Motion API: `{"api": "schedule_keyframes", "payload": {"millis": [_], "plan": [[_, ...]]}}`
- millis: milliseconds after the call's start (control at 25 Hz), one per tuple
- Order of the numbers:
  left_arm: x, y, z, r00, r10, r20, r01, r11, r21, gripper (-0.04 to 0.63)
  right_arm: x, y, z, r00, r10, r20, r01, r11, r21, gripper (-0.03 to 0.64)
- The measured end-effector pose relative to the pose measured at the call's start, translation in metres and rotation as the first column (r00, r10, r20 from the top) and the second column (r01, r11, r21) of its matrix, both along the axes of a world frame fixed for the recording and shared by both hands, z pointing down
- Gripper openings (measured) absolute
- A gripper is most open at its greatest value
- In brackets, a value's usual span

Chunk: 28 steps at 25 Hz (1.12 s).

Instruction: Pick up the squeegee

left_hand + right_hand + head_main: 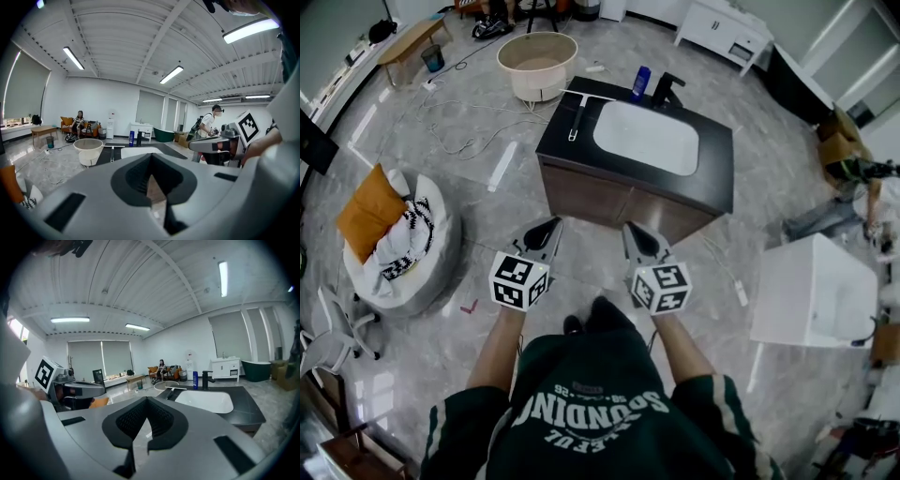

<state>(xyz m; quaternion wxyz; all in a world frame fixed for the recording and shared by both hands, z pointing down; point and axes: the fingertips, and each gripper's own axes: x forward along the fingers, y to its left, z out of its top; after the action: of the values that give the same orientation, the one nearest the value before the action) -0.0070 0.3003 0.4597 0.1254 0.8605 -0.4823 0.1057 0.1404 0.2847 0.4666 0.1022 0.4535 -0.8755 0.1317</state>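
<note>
The squeegee [577,112], with a white blade and a black handle, lies flat on the left end of the black vanity counter [712,159], beside the white sink [645,137]. It shows small and far in the left gripper view [111,151] and in the right gripper view [170,390]. My left gripper [551,226] and right gripper [630,229] are side by side over the floor, short of the vanity's front. Both point toward the vanity and are shut with nothing between their jaws. The left gripper [151,164] and right gripper [146,411] each fill the lower half of their own view.
A blue bottle [640,81] and a black faucet [666,90] stand at the counter's back. Beyond the vanity is a round white tub [537,64]. A beanbag with an orange cushion [392,234] sits left, a white box [814,291] right. Cables trail on the floor.
</note>
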Motion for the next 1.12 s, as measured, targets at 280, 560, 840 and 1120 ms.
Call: {"api": "schedule_keyframes", "payload": {"millis": [280,560,840,1120], "plan": [[-0.005,-0.020,0.010,1.000,0.012,0.004,-0.012,1.000,-0.017,0.002,-0.007,-0.015,0.008,1.000,0.011,-0.029,-0.010,1.000,0.027,0.002],[-0.022,-0.069,0.022,1.000,0.000,0.022,0.001,0.999,-0.037,0.002,-0.017,-0.069,0.024,1.000,0.017,-0.023,-0.017,1.000,0.004,0.002],[-0.038,-0.145,0.029,0.999,-0.027,0.028,0.029,0.998,-0.057,0.002,-0.038,-0.154,0.029,1.000,-0.006,-0.024,0.006,1.000,0.010,0.002],[-0.042,-0.241,0.025,0.998,-0.061,0.027,0.063,0.995,-0.075,0.002,-0.045,-0.260,0.024,0.999,-0.025,-0.022,0.025,1.000,-0.011,0.002]]}}
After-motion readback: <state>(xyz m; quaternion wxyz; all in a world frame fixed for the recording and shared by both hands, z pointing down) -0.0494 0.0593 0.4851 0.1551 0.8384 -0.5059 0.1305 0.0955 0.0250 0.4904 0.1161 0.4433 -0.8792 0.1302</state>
